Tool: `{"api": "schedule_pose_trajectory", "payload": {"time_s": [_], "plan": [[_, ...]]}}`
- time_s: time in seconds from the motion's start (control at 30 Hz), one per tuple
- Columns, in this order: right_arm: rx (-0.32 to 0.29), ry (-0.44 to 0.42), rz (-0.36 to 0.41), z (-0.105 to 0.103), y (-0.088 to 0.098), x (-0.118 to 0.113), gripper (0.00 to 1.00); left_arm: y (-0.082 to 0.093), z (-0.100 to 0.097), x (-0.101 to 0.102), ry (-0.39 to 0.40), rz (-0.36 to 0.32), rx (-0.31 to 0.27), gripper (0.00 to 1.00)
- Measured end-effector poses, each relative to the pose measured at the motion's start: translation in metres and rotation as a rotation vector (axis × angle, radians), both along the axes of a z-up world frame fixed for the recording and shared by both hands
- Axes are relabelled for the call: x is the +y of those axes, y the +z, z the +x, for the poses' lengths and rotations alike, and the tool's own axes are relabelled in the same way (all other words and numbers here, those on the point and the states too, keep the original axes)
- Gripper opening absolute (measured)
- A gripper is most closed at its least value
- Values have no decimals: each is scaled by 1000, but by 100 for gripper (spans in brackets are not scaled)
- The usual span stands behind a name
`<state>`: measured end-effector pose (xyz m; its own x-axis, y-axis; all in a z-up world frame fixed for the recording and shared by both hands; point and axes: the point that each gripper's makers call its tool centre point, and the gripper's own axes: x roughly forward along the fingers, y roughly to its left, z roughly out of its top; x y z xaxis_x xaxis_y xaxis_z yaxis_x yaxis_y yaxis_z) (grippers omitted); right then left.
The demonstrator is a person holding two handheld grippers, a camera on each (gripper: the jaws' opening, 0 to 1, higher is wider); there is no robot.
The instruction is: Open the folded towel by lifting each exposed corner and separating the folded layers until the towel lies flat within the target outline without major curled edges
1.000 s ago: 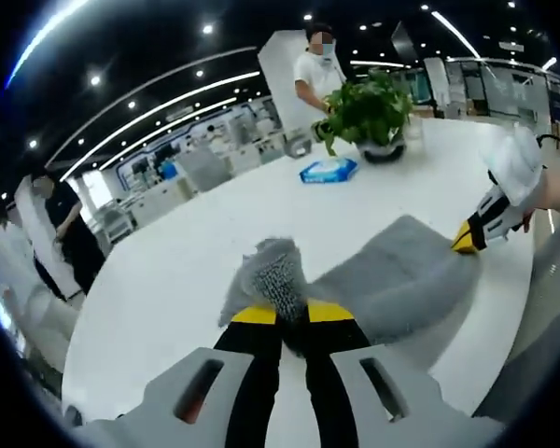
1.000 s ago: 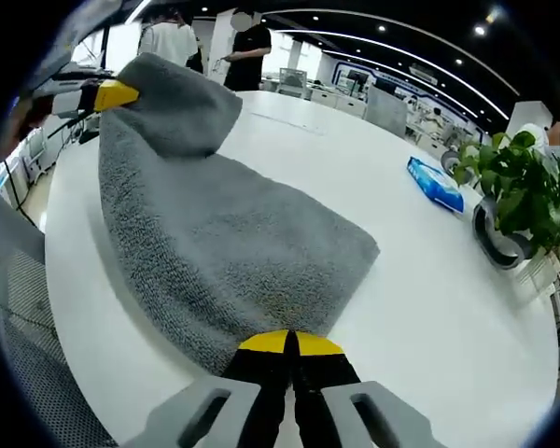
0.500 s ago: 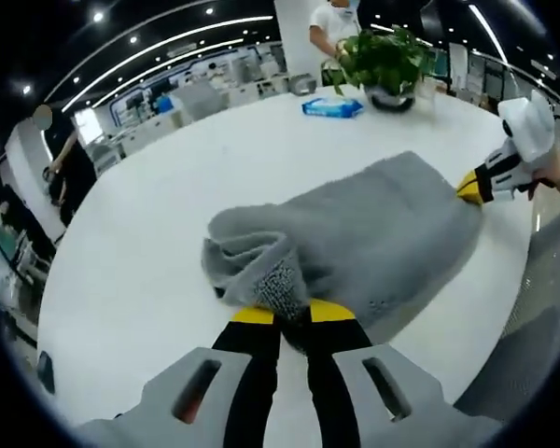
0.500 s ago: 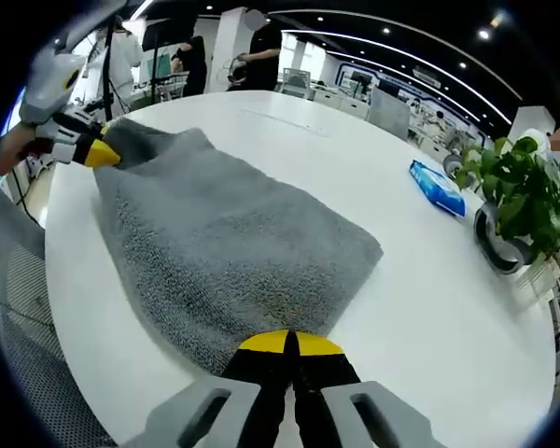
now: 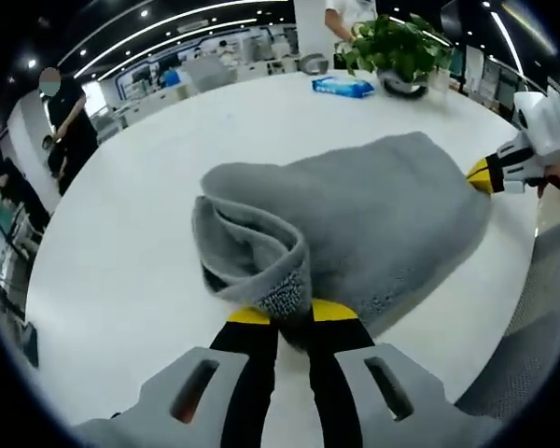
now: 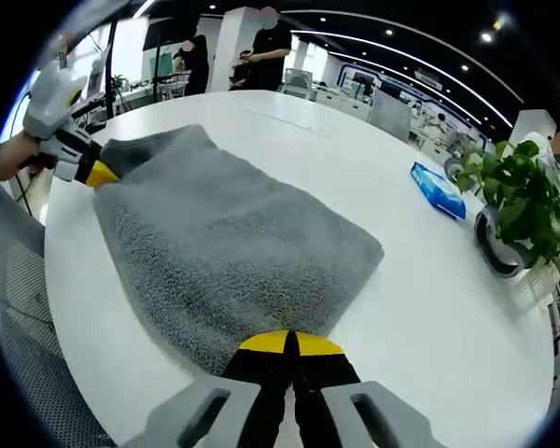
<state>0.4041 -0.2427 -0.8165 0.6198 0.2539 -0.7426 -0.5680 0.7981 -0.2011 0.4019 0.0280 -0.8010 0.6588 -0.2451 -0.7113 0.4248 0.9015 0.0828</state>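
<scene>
Towel, grey terry cloth (image 6: 229, 257), spread on round white table (image 6: 429, 308), long axis running from yellow-tipped right gripper (image 6: 290, 343) to yellow-tipped left gripper (image 5: 291, 313); both clamped on opposite ends; curled fold bunched just above left jaws; probably needs drawing leftward along that axis.
</scene>
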Motion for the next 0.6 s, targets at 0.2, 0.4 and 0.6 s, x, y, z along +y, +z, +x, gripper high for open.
{"api": "schedule_pose_trajectory", "payload": {"time_s": [0.2, 0.4, 0.6], "plan": [[-156, -22, 72, 18, 37, 7, 15, 48, 15, -6, 81, -212, -154, 31], [-256, -14, 181, 23, 69, 19, 8, 93, 29, -4, 27, -100, -412, 28], [-231, 25, 210, 19, 64, 33, 0, 79, 31, -19, -31, -91, -366, 17]]}}
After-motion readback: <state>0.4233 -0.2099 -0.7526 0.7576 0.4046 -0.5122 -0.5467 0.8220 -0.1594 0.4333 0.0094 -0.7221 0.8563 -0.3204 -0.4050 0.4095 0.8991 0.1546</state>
